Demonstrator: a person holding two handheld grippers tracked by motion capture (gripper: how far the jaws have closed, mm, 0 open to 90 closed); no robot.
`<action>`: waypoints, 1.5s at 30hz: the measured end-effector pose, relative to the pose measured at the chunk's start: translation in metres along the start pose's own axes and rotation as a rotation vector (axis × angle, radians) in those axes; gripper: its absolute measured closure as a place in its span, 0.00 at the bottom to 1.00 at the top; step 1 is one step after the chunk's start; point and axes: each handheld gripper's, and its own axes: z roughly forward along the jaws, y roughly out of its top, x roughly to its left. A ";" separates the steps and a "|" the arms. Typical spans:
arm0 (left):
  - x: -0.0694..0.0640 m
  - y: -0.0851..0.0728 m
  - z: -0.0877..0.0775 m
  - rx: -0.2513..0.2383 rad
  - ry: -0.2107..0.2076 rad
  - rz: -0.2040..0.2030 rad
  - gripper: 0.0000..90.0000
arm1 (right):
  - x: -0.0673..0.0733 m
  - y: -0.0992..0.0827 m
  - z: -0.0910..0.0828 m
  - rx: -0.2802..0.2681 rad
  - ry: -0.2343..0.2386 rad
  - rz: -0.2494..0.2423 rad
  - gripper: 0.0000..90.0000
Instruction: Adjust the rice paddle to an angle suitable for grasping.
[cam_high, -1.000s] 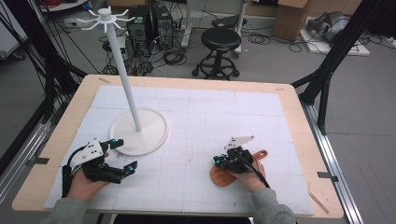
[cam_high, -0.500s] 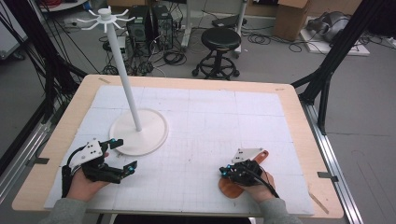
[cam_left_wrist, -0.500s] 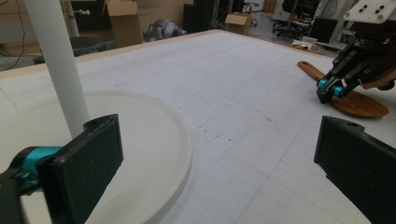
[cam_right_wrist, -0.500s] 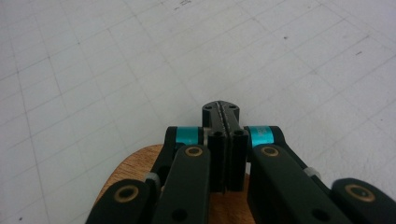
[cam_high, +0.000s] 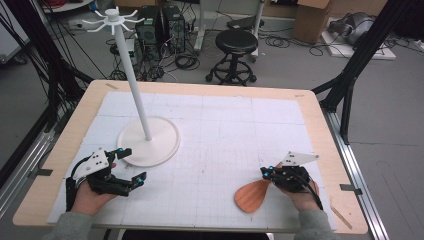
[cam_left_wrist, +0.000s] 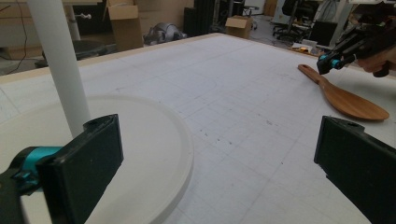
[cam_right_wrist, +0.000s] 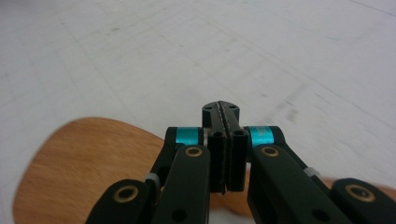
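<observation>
left gripper (cam_high: 131, 165) lower left of high view, jaws wide apart, holding nothing, just beside white stand base (cam_high: 150, 140) | right gripper (cam_high: 265, 173) lower right, jaws pressed together, over wooden spoon (cam_high: 252, 195) handle; actual grip on it can't be told | spoon flat on white mat (cam_high: 225, 130), bowl toward bottom edge

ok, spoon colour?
Reddish-brown wood, plain grain, no pattern. The wooden spoon shows best in the left gripper view.
</observation>
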 end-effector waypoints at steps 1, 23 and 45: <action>0.000 0.000 0.000 -0.002 -0.002 0.000 0.02 | -0.004 -0.003 -0.004 -0.004 -0.011 0.006 1.00; 0.000 0.001 -0.002 -0.010 -0.002 -0.007 0.02 | -0.024 -0.032 -0.025 0.017 -0.029 0.017 0.99; -0.001 0.000 -0.002 0.015 -0.001 -0.004 0.02 | -0.022 -0.027 -0.005 0.056 -0.021 -0.034 0.99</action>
